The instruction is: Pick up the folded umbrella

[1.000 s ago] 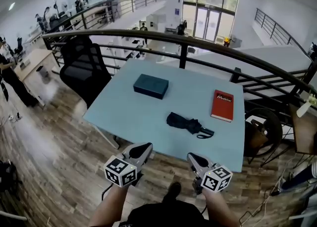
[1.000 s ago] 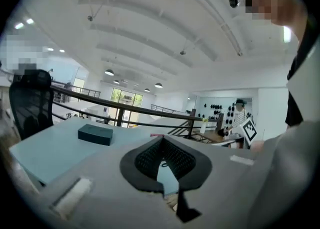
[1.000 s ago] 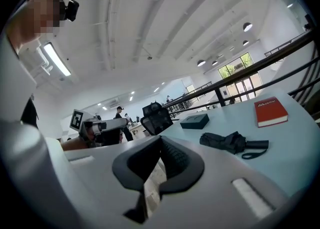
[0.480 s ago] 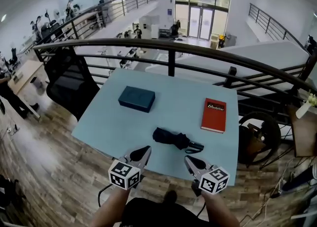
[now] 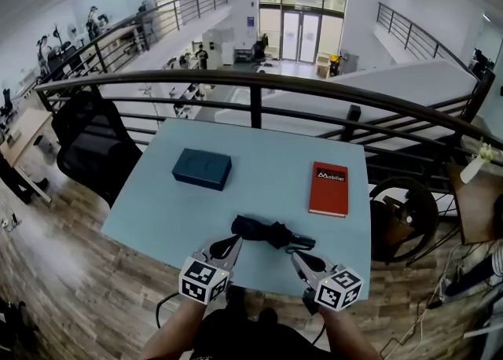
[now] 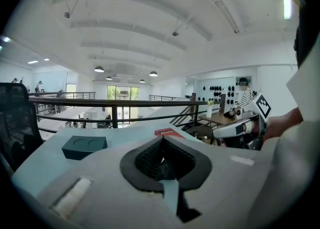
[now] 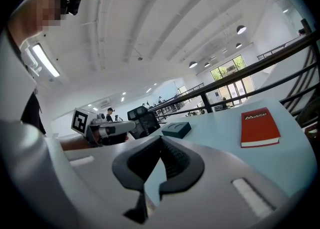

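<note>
just beyond left tool [image 5: 233, 242]: umbrella [image 5: 263, 231]

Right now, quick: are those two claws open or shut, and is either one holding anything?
Left gripper: closed, nothing between its jaws.
Right gripper: closed, nothing between its jaws.

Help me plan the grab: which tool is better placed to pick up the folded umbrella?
Probably the left tool: its shut tip sits beside the folded umbrella's thick end; the right tool faces only the thin handle end.
</note>
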